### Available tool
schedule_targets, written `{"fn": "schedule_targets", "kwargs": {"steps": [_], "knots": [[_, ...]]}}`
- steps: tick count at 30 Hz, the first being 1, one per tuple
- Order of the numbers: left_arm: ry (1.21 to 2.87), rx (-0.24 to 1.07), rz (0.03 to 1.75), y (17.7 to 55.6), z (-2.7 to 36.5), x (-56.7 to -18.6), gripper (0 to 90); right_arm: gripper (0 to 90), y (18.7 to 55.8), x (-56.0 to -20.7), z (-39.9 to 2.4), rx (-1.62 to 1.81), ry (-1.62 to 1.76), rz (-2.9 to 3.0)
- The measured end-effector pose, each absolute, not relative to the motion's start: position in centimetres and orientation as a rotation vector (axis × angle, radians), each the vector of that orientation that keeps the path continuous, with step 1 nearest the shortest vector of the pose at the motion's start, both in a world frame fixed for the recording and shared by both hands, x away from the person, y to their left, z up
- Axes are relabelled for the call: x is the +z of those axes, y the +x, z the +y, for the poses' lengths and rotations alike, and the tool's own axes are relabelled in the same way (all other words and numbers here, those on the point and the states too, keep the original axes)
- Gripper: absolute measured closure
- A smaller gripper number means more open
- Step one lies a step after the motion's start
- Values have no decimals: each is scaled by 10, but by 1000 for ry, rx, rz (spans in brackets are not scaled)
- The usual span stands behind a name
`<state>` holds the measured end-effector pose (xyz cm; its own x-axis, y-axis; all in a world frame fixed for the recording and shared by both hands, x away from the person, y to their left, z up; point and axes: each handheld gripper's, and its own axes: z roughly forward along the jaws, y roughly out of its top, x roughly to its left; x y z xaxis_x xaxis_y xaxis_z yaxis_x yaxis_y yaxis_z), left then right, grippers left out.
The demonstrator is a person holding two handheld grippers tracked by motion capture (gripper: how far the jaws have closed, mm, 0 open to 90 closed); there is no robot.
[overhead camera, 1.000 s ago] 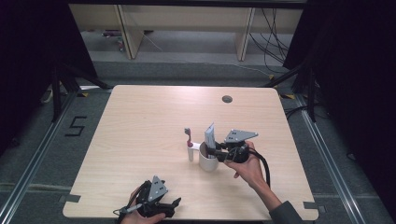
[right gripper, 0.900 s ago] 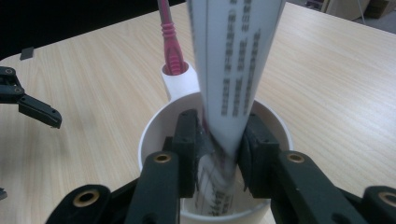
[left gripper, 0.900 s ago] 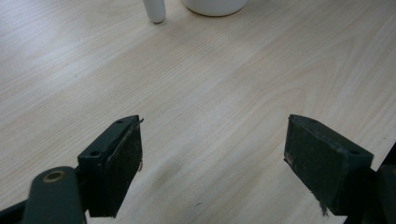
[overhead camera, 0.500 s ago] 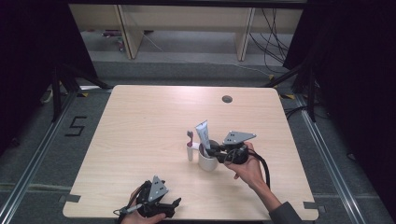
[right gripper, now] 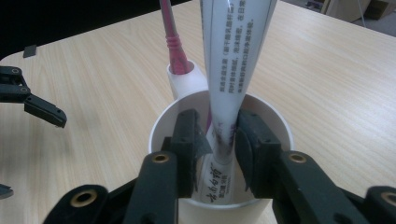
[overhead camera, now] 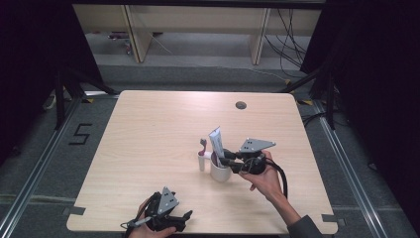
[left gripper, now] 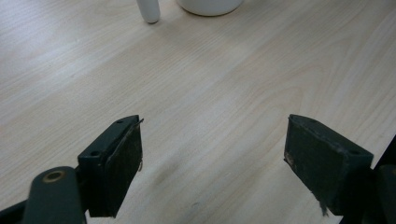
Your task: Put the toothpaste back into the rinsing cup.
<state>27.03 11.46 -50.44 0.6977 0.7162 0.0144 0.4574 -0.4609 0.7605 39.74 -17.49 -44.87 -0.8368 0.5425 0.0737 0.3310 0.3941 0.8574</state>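
Right gripper view: the right gripper (right gripper: pixel 217 140) reaches over the rim of a white cup (right gripper: pixel 275 126) at the lower middle of the frame, its two black jaws standing inside the cup on either side of a white tube (right gripper: pixel 233 60). The jaws have just been opening a little; the tube stands between them, the right pad close against it and a narrow gap showing at the left pad, so the grip looks slack. The tube stands nearly upright in the cup, its flat wide end up and running out of the top of the frame, printed text down its side. Just behind the cup, touching its far rim, is a small white holder (right gripper: pixel 187 77) with a pink toothbrush (right gripper: pixel 172 37) standing in it. At the left edge of the frame the other gripper's jaw tips show, well apart from the cup.

In the high view the right gripper (overhead camera: pixel 229 159) lies level at the cup (overhead camera: pixel 219 171) right of the table's centre, held by the right hand (overhead camera: pixel 265 178). The table (overhead camera: pixel 148 129) is pale wood.

The left gripper (overhead camera: pixel 184 218) rests at the lower edge of the table, well apart from the cup. In the left gripper view its jaws stand wide apart over bare wood with nothing between them.
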Motion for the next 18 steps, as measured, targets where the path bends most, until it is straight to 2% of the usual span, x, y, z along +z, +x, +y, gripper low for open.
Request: {"fn": "schedule_targets", "kwargs": {"steps": [6,18], "knots": [[2149,433,880,271,115,-504,190,657,396,-447,-177,1412,783,2404],[2139,436,885,270,115,-504,190,650,393,-447,-179,1397,783,2437]]}}
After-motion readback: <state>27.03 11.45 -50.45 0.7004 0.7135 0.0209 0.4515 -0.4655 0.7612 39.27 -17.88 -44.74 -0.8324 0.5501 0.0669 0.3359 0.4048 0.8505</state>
